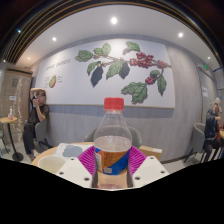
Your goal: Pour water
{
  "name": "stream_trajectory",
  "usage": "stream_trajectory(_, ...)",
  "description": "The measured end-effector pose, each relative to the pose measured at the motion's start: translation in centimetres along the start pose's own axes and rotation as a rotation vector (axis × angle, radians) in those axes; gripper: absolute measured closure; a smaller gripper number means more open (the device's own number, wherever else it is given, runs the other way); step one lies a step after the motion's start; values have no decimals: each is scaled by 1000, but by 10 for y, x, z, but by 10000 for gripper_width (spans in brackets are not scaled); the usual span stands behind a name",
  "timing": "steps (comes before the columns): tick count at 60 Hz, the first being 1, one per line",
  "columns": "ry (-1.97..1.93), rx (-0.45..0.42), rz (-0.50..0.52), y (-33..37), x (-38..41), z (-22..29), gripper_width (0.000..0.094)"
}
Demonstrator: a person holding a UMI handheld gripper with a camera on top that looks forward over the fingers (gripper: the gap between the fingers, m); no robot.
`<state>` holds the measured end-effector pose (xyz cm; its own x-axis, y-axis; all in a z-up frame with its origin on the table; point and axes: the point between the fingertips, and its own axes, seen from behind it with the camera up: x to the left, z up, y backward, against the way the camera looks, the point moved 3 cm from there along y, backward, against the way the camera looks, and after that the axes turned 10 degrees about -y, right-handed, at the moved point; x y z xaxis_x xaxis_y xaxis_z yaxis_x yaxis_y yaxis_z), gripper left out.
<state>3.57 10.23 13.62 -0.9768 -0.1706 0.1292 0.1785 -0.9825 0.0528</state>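
Clear plastic with a red cap: that is the bottle [113, 140] I have right in front of the camera, standing upright between the two fingers of my gripper [112, 168]. The purple pads [90, 160] sit tight against its sides, left and right, with no gap that I can make out, so I read the jaws as clenched on the bottle. Its lower part carries a pale label, and the liquid inside looks amber near the middle. The base of the bottle is hidden below the fingers, so I cannot tell whether it rests on anything.

Just behind the bottle I see a light round table [55, 154] with a pale plate or dish [72, 151] on it. Beyond that, the far wall bears a large mural [118, 68] of green leaves and red berries. A person [38, 115] sits off to the left beside the wall, with hands raised near the face. Round ceiling lights [113, 20] shine overhead.
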Motion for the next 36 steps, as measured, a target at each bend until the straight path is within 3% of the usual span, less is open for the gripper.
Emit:
stream_trajectory(4, 14, 3, -7, -4, 0, -1, 514)
stream_trajectory(11, 33, 40, -24, -3, -3, -7, 353)
stream_trajectory(16, 54, 98, -39, 2, -9, -12, 64)
stream_trajectory(19, 50, 100, -40, 11, -10, -13, 100)
stream_trajectory(36, -54, 137, 24, 135, -6, -33, 74)
